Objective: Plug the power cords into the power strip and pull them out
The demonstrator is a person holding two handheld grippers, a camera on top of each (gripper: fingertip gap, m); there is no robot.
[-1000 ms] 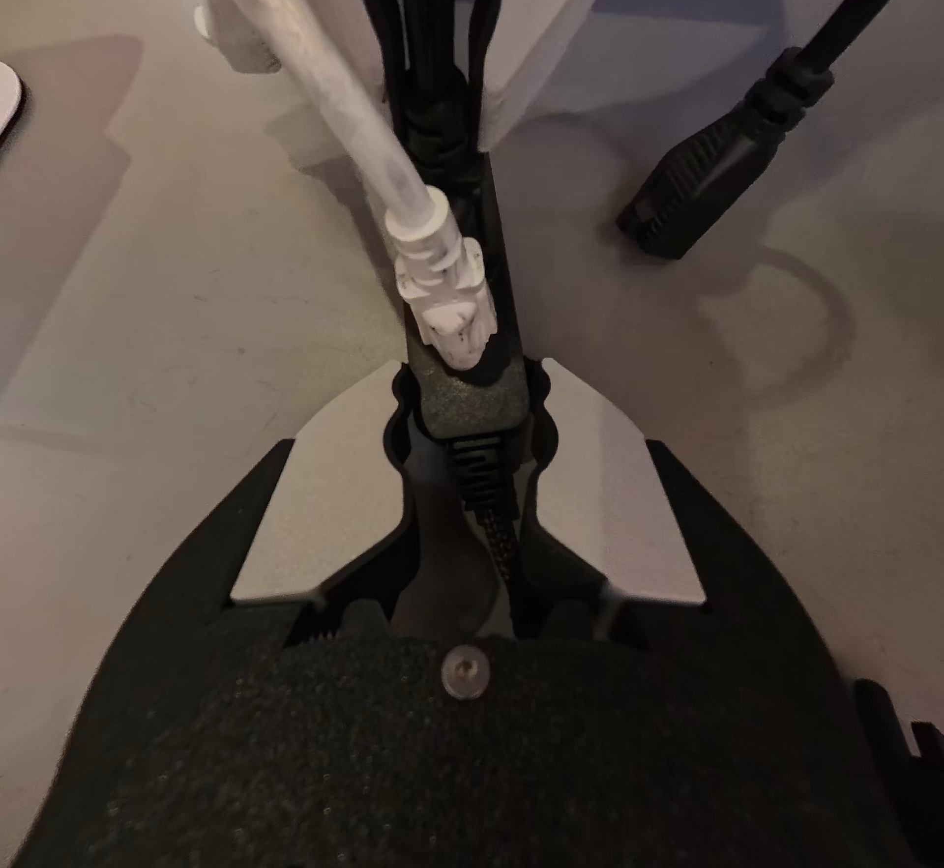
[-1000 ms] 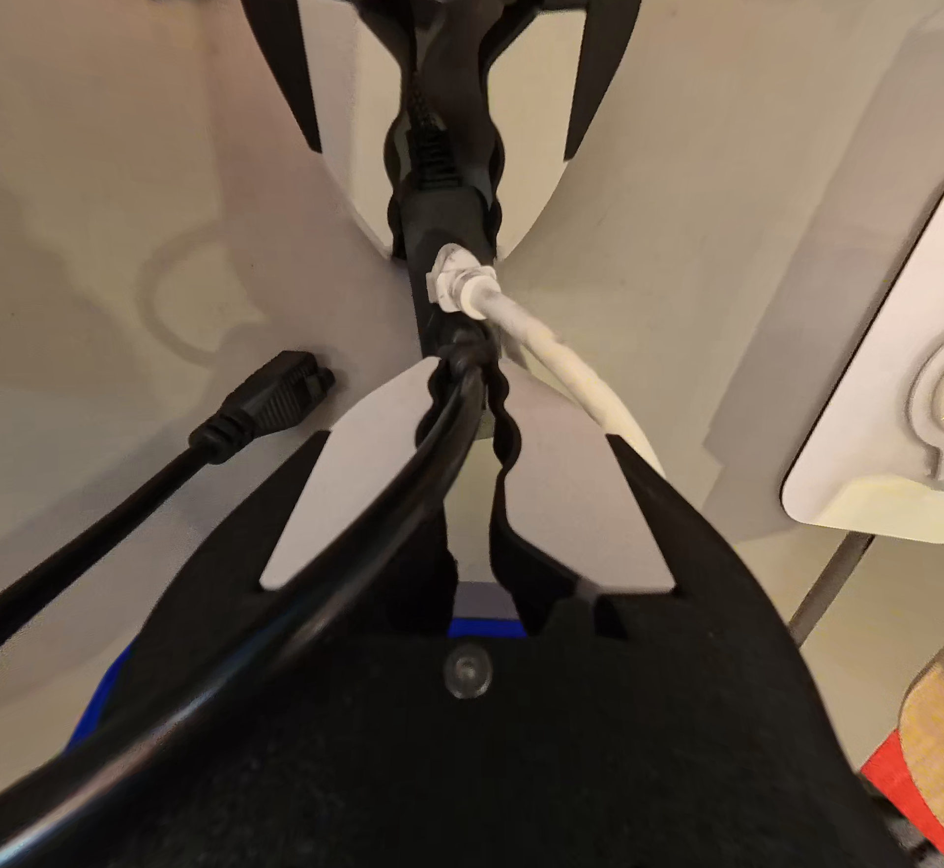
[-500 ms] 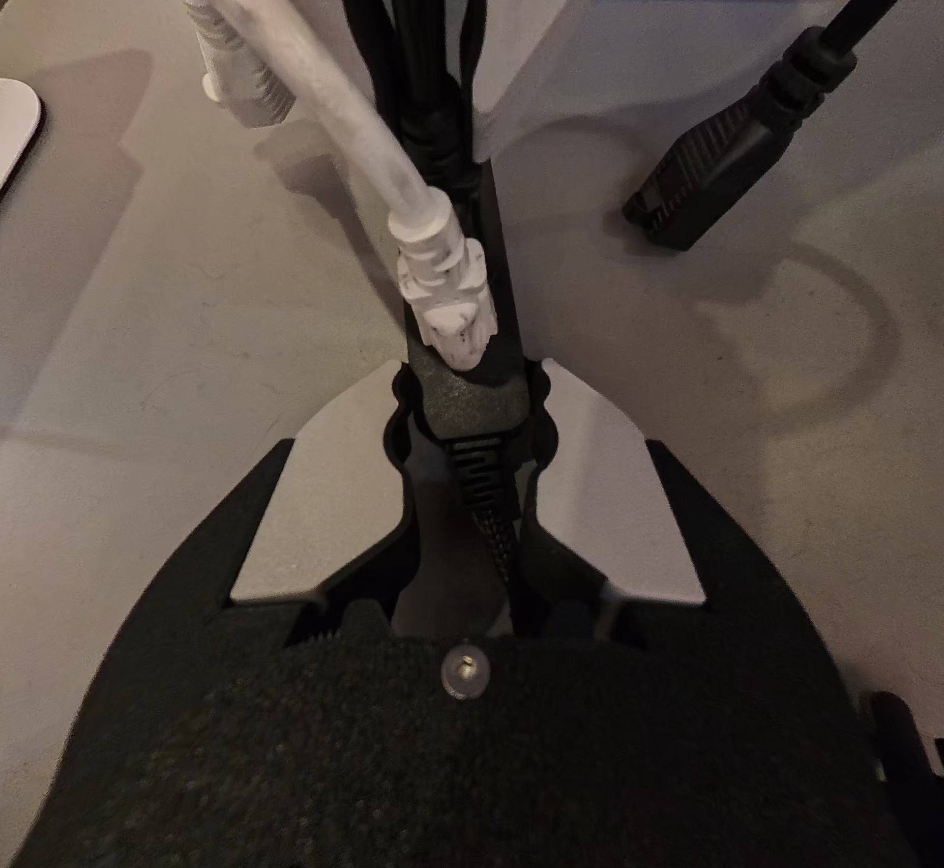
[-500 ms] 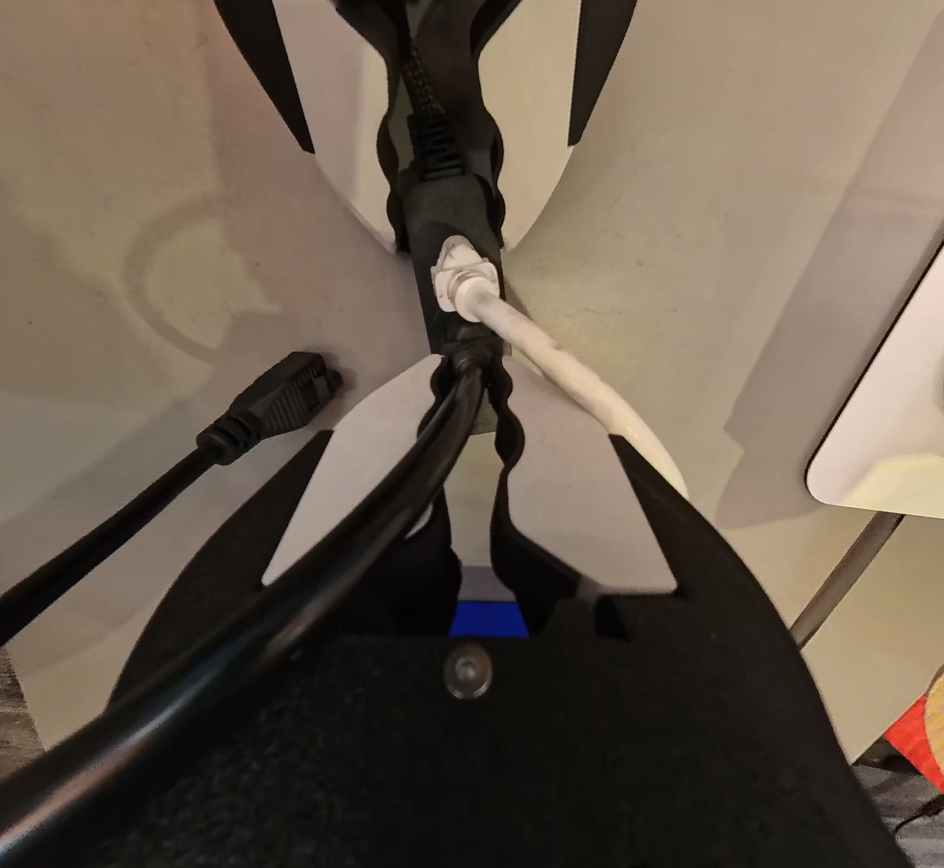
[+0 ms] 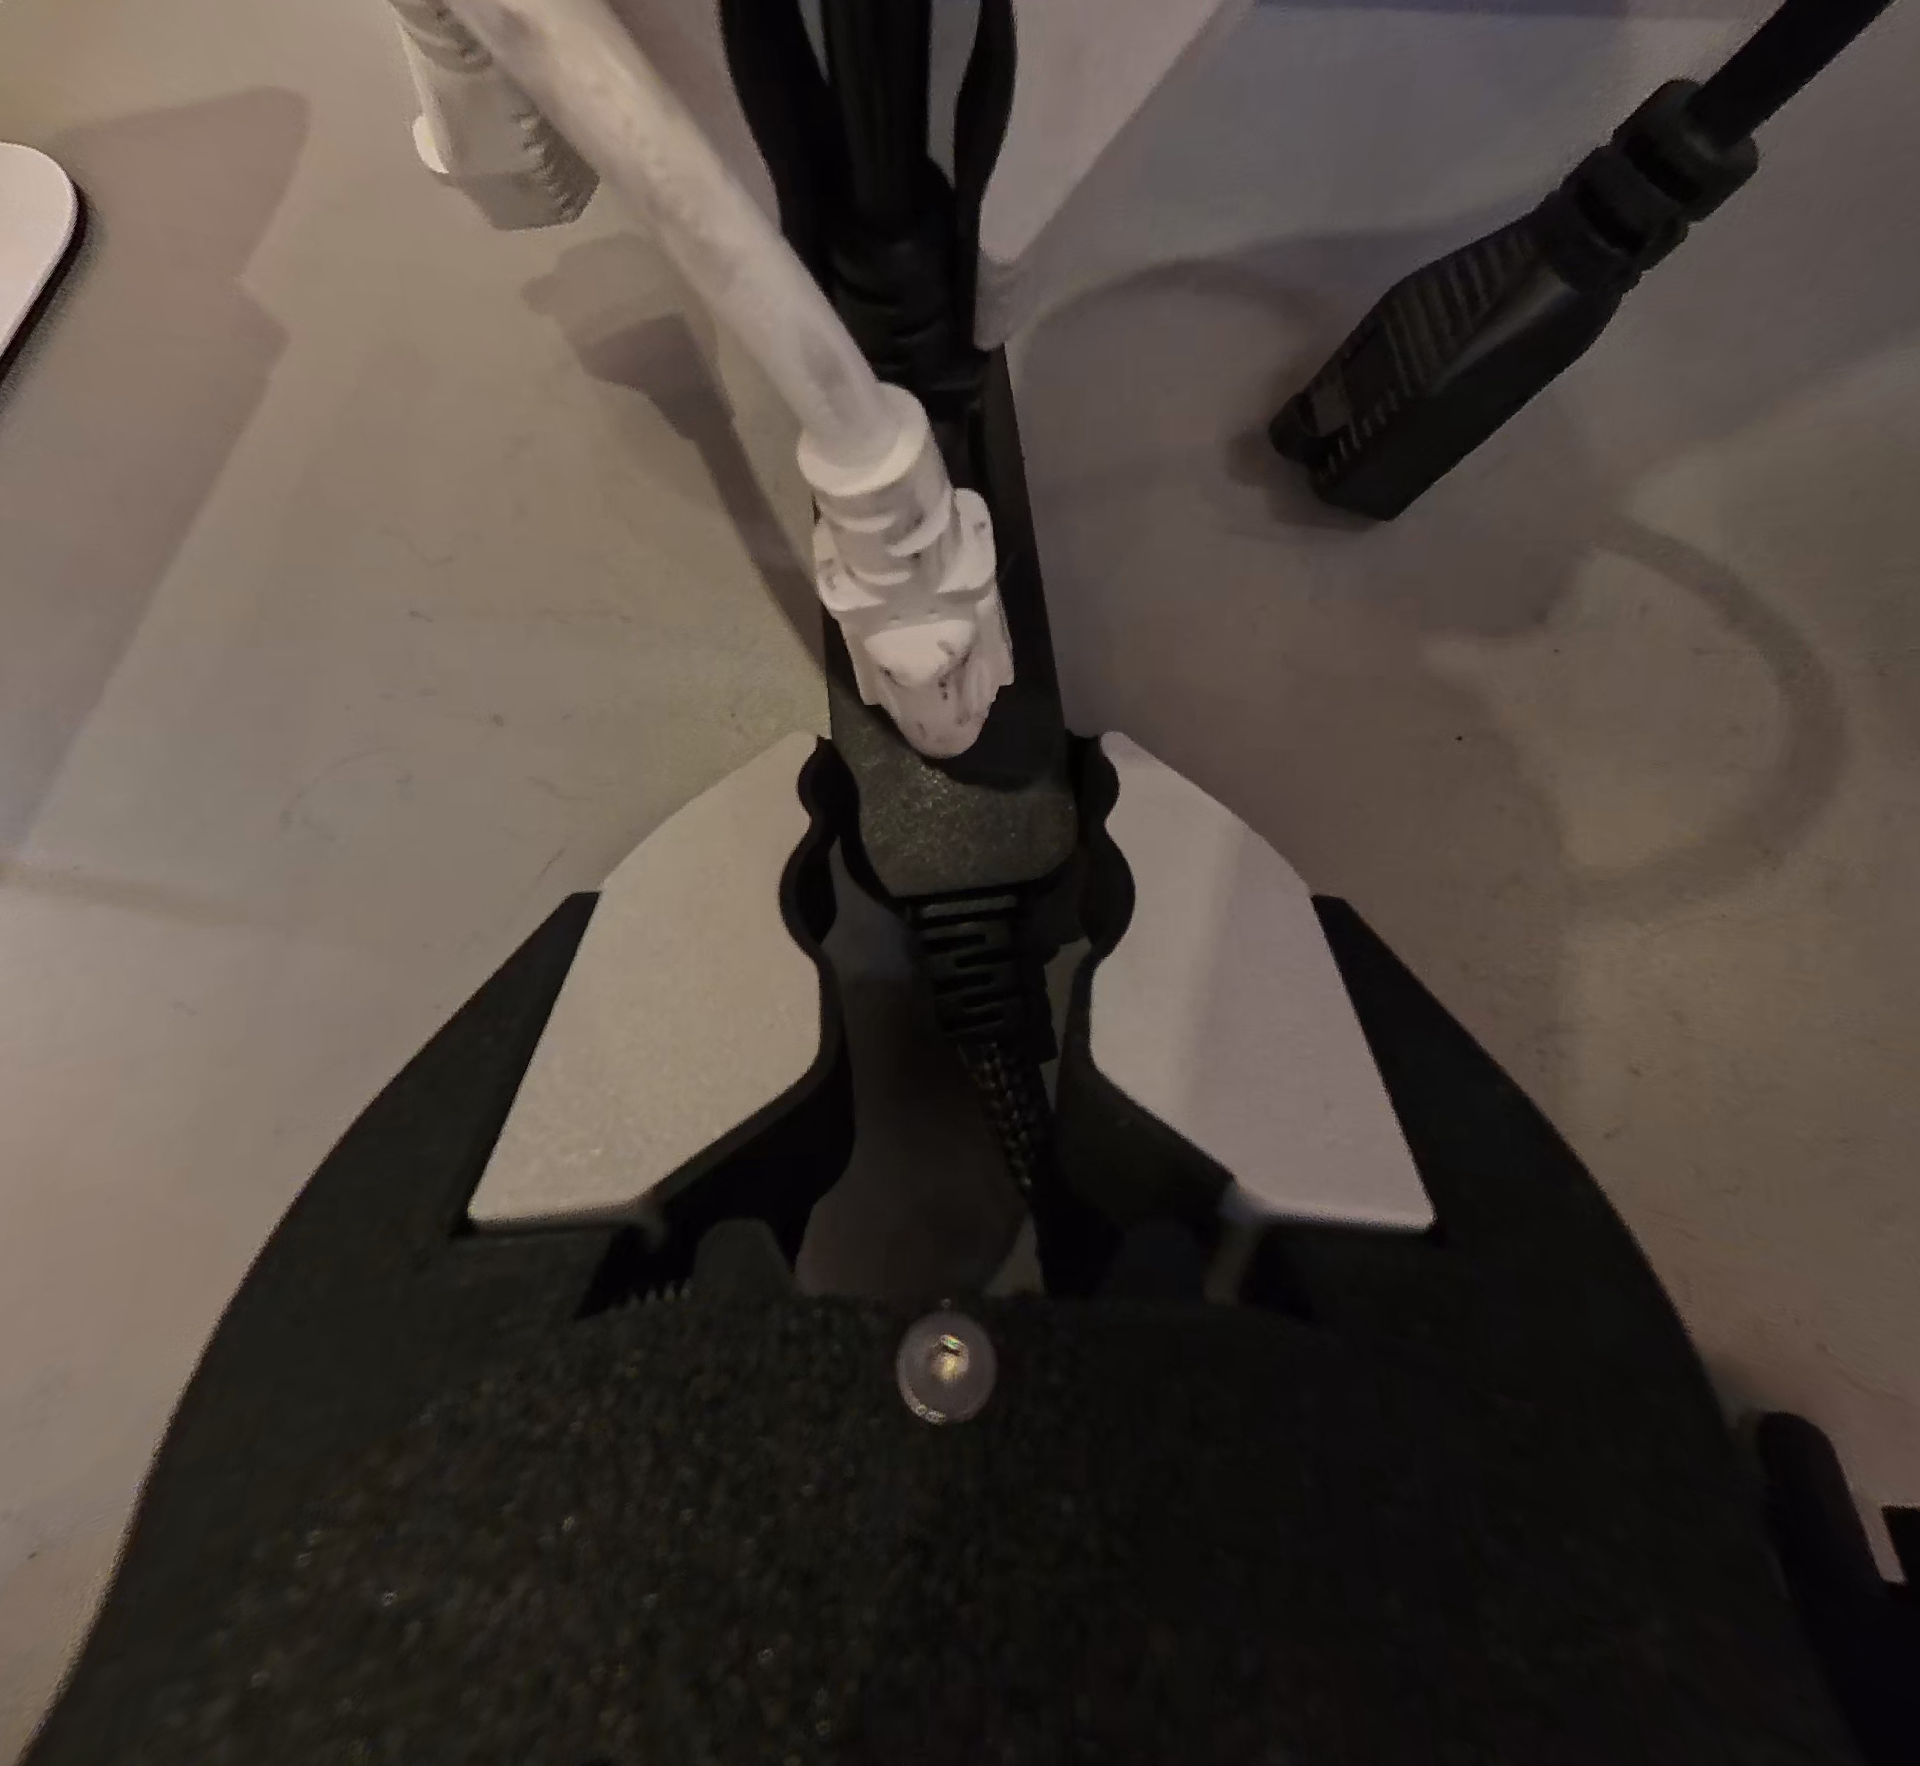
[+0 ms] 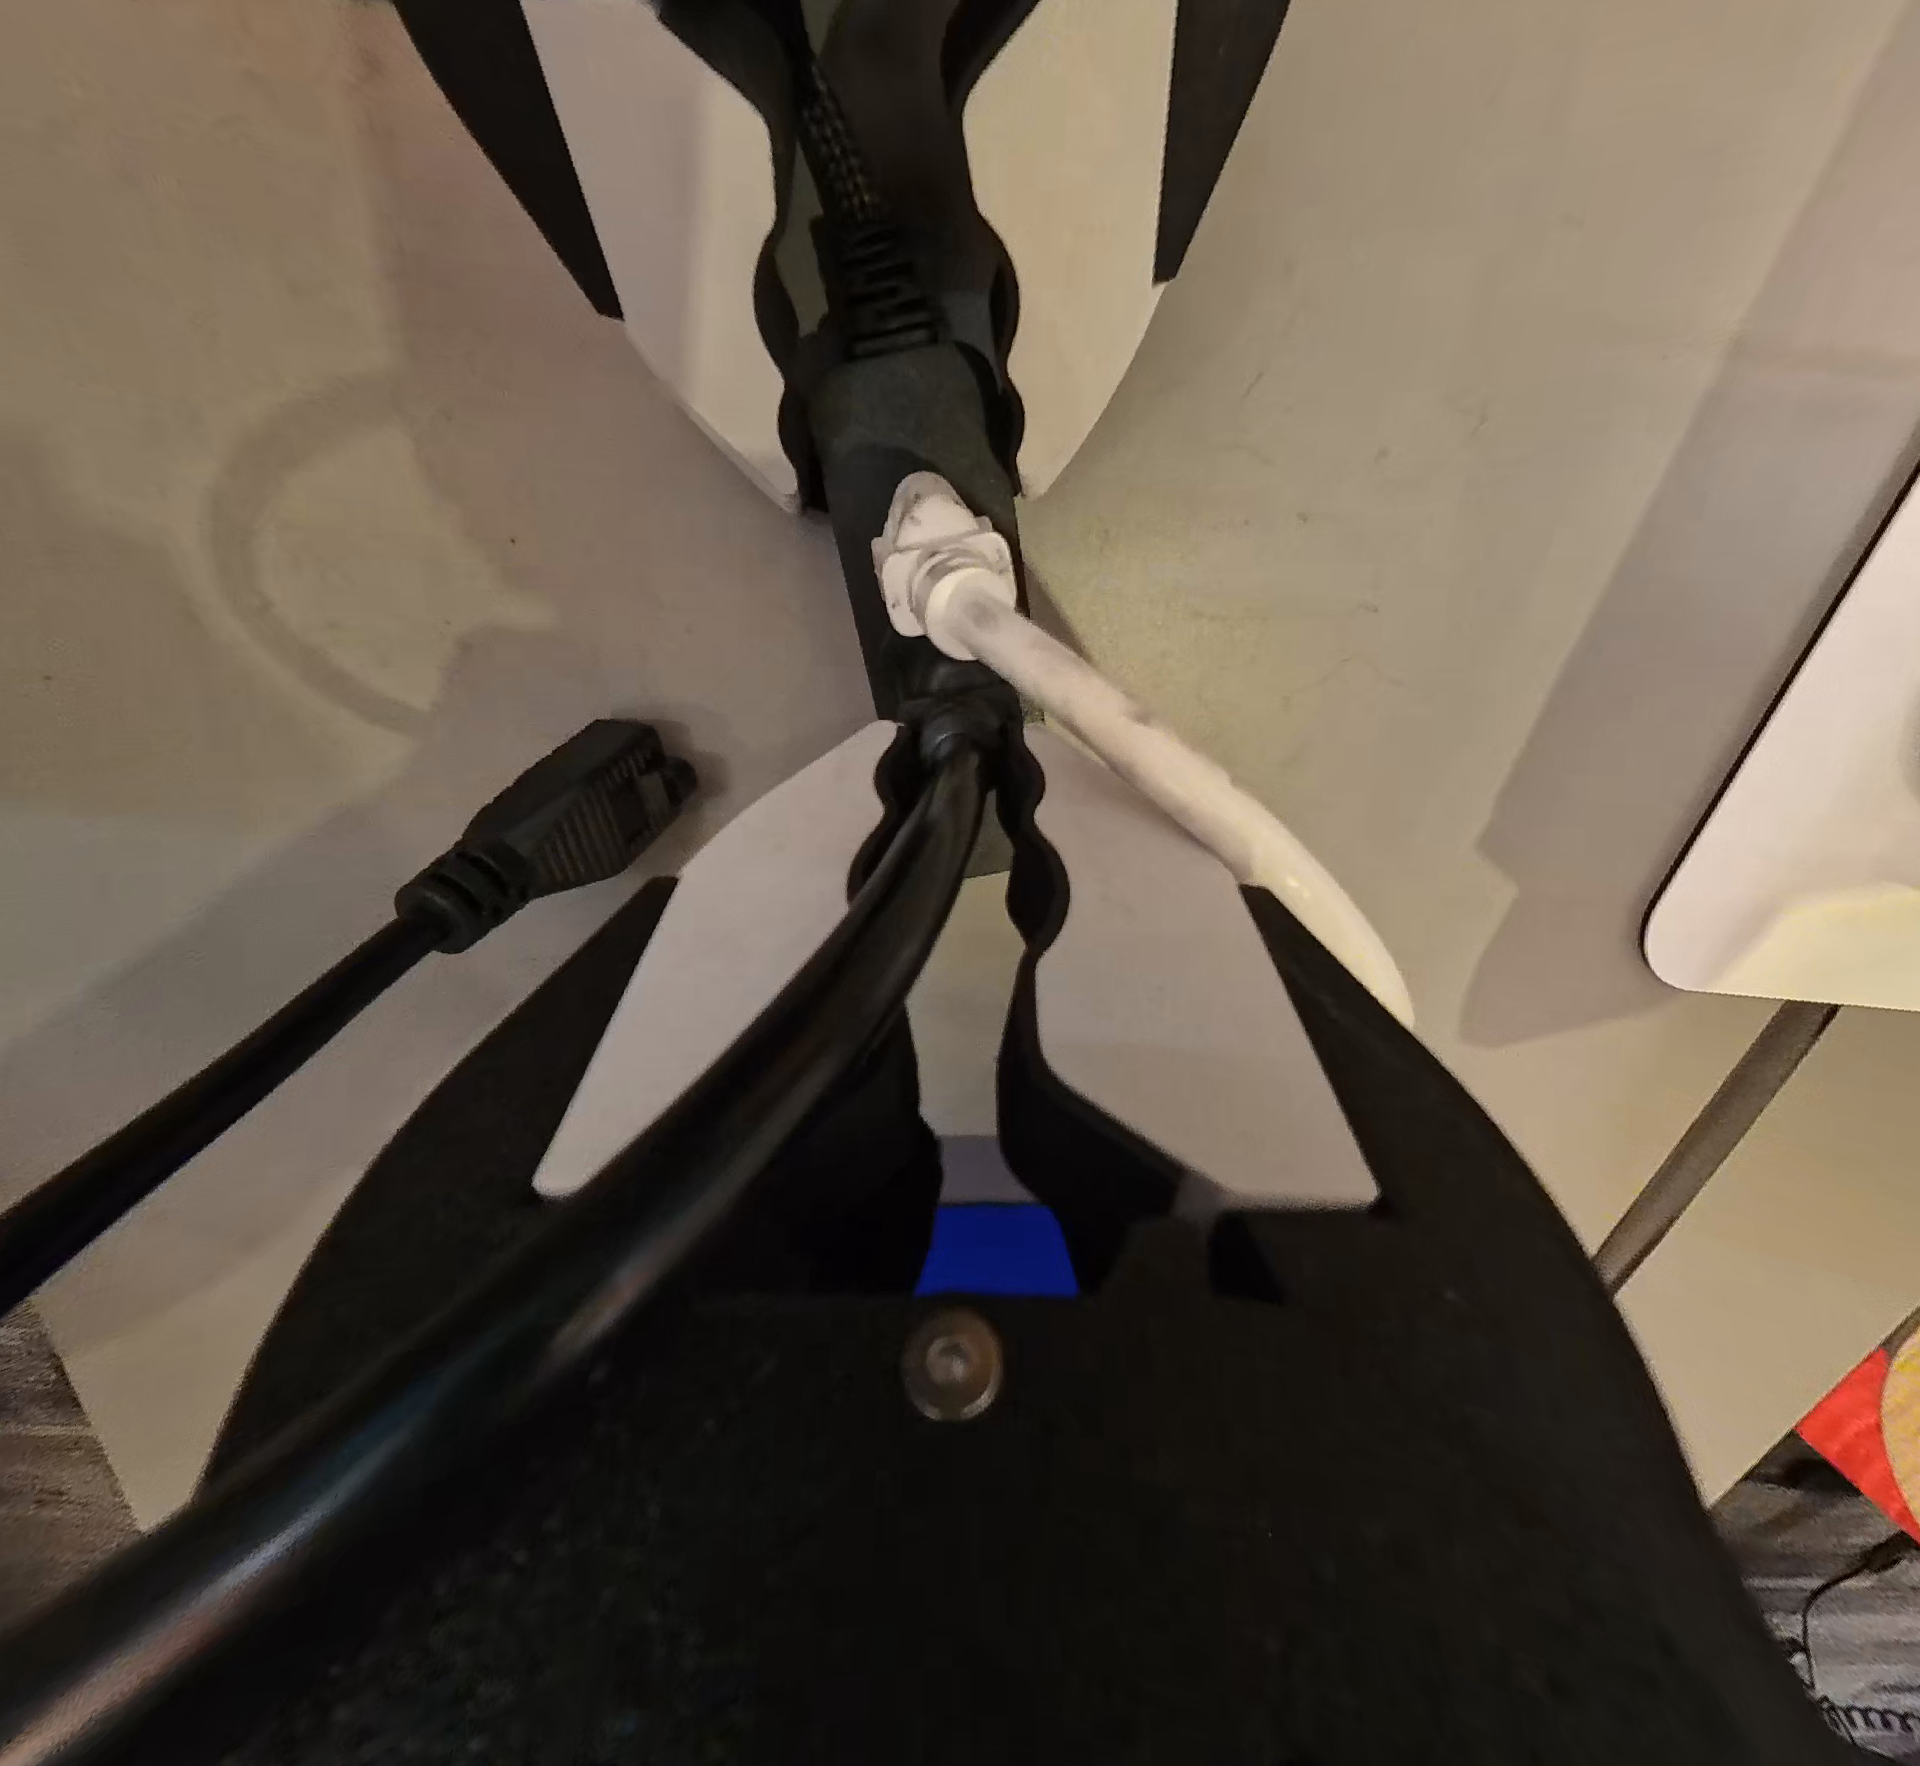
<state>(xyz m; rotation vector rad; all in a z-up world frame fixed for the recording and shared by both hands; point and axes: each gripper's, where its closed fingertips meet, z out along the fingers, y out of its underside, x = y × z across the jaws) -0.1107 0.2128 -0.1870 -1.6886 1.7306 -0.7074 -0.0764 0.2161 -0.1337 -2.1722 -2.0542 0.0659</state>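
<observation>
A narrow black power strip (image 5: 961, 823) with a braided cord lies along the table. My left gripper (image 5: 951, 781) is shut on its near end. A white plug (image 5: 914, 604) on a white cord sits in the strip just beyond my fingertips. My right gripper (image 6: 951, 760) is shut on a black cord's plug (image 6: 945, 729) at the strip's (image 6: 894, 438) other end; how deep it sits is hidden. In the right wrist view the left gripper (image 6: 899, 490) faces me, with the white plug (image 6: 935, 553) between us. The right gripper also shows in the left wrist view (image 5: 904, 282).
A loose black cord connector (image 5: 1455, 345) lies on the grey table to the right of the strip; it also shows in the right wrist view (image 6: 571, 833). A white connector (image 5: 488, 147) lies at the left. A white flat object (image 6: 1787, 833) sits at the table's right side. The left gripper's tips are roughly 7 centimetres from the right gripper's.
The two grippers have drawn a little closer together along the strip. Both grips are unchanged and the white plug stays in place.
</observation>
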